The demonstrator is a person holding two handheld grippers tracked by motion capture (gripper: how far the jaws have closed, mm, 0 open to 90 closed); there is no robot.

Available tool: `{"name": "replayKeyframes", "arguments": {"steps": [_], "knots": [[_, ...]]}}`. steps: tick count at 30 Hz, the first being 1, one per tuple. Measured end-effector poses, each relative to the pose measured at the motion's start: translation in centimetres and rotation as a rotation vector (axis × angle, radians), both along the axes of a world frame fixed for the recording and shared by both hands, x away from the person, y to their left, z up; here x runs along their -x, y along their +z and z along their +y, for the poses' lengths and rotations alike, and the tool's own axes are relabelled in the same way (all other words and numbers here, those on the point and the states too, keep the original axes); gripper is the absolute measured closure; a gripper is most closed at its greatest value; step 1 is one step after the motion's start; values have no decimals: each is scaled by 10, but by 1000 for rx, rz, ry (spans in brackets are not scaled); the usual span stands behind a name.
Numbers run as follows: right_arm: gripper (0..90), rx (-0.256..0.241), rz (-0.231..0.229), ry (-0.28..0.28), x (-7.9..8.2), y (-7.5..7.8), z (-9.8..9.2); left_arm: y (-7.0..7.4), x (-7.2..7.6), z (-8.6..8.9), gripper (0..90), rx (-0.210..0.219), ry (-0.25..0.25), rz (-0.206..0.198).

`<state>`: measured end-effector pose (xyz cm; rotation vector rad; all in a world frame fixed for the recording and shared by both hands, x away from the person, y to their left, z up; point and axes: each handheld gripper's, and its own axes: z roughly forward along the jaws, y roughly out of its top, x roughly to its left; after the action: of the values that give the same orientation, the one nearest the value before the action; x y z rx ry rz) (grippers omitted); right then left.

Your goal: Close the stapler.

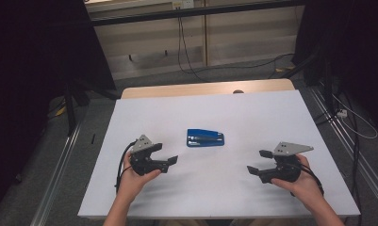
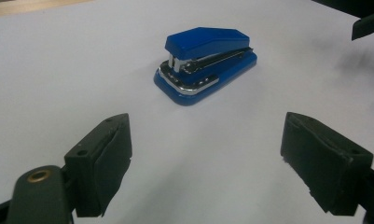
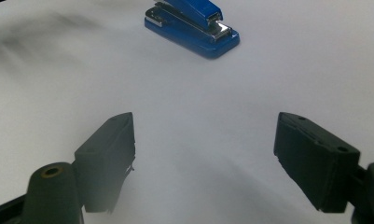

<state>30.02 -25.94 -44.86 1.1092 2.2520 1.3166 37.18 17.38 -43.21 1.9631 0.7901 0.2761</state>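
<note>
Room first: dark curtains hang at both sides, a pale panelled wall (image 1: pixel 234 37) runs along the back with a black cable (image 1: pixel 184 52) drooping down it, grey floor (image 1: pixel 83 155) with metal rails on either side of the table. White tabletop (image 1: pixel 252 117) is matte and bare around the objects, with a strip of light wood edge (image 1: pixel 205 88) at its far side. Person's forearms come in from the bottom of the high view, one gripper in each hand. Left gripper (image 1: pixel 169 159) sits low over the near-left part of the table, jaws well apart, nothing between them; its own view shows both black pads spread wide over bare white surface. Right gripper (image 1: pixel 259 161) is at near right, jaws likewise spread and empty, grey three-cornered plate on top. Blue stapler (image 1: pixel 205 138) lies flat on the table about centre, between the two grippers and a bit farther from the person, touching neither; chrome trim shows at its front in the left gripper view (image 2: pixel 205 63). No brand, label or readable writing visible on the stapler or grippers.
</note>
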Motion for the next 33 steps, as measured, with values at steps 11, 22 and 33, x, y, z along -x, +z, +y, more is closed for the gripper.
{"name": "replayKeyframes", "arguments": {"steps": [11, 22, 33], "knots": [[199, 11, -7, 5, 11, 0, -6, 0, 4, 13, 147, -13, 16, 0], [194, 31, -10, 10, 22, -3, -12, -2, 12, 25, 132, -41, 5, 2], [191, 38, -26, 14, 23, -2, -13, -4, 16, 37, 109, -36, 10, 7]]}}
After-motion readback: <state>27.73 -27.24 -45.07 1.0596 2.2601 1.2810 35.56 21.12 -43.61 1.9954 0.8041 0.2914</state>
